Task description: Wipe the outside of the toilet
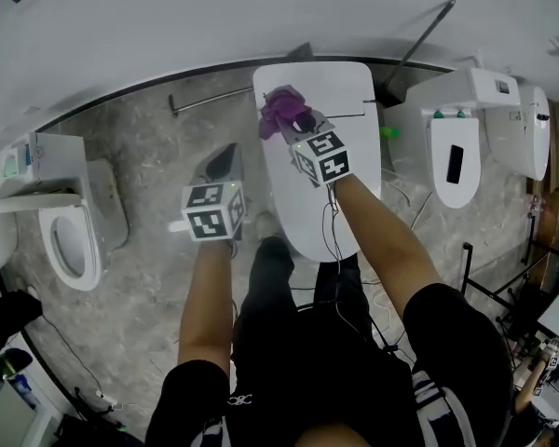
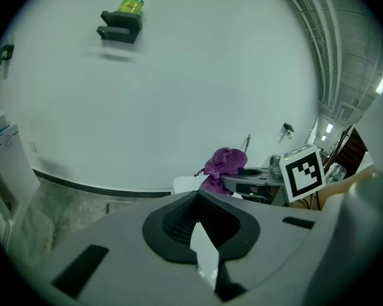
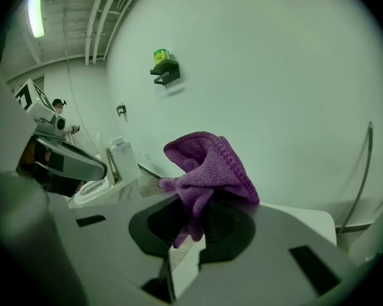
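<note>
The right tongs (image 3: 201, 220) are pinched on a purple cloth (image 3: 207, 164), which bunches up past the pads. The left tongs (image 2: 198, 215) are closed on nothing and hang over the floor (image 1: 149, 156), just beside the toilet's left flank.

The toilet (image 1: 340, 203) lies directly under the right tongs. Its long axis runs from the wall (image 1: 168, 26) back toward the person. The cloth sits above the wall end of the closed lid (image 1: 345, 91); I cannot tell whether it touches.

The right hand is clearly the nearer one for wiping. A stroke would likely run along that axis toward the person, or off the lid's edge and down the sides.
</note>
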`<state>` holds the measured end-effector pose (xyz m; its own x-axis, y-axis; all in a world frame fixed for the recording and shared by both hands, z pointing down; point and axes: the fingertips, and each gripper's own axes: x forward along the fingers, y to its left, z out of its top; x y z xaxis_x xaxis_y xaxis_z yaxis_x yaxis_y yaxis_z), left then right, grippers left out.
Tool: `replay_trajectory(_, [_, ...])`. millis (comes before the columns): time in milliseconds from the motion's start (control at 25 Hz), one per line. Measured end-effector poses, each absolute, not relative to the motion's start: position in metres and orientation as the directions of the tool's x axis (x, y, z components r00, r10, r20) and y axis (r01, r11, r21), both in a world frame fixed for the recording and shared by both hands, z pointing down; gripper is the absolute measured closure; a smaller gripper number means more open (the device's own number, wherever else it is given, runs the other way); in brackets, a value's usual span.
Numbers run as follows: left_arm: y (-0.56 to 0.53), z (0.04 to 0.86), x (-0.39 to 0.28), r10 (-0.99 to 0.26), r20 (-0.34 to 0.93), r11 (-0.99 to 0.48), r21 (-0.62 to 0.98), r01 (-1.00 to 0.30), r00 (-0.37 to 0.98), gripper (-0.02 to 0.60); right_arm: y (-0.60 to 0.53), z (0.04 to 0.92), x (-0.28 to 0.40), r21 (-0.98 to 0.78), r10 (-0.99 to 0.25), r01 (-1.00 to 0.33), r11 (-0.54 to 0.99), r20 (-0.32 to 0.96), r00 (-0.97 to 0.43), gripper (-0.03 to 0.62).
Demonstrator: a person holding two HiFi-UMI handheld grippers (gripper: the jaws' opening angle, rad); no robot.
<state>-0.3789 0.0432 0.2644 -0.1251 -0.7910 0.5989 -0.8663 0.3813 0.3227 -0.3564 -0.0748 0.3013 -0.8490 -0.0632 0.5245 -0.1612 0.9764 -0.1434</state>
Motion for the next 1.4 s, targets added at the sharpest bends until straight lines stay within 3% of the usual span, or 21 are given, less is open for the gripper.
replay_trajectory(680, [0.013, 0.375, -0.43, -0.763, 0.634, 0.418, 0.34, -0.842, -0.123, 0.575, -0.15, 0.472, -0.45, -0.054, -0.04, -0.104, 0.993, 0.677, -0.735, 0.539])
replay_trajectory(1120, [0.014, 0.397, -0.417, -0.743, 0.661, 0.422, 0.34, -0.84, -0.105, 0.575, -0.159, 0.494, -0.454, 0.064, -0.095, -0.071, 0.995, 0.751, -0.653, 0.539])
replay_trajectory(1400, [0.006, 0.406, -0.397, -0.736, 0.67, 0.419, 0.339, -0.842, -0.096, 0.575, -0.19, 0.498, -0.434, 0.08, -0.145, -0.132, 0.988, 0.772, -0.618, 0.539])
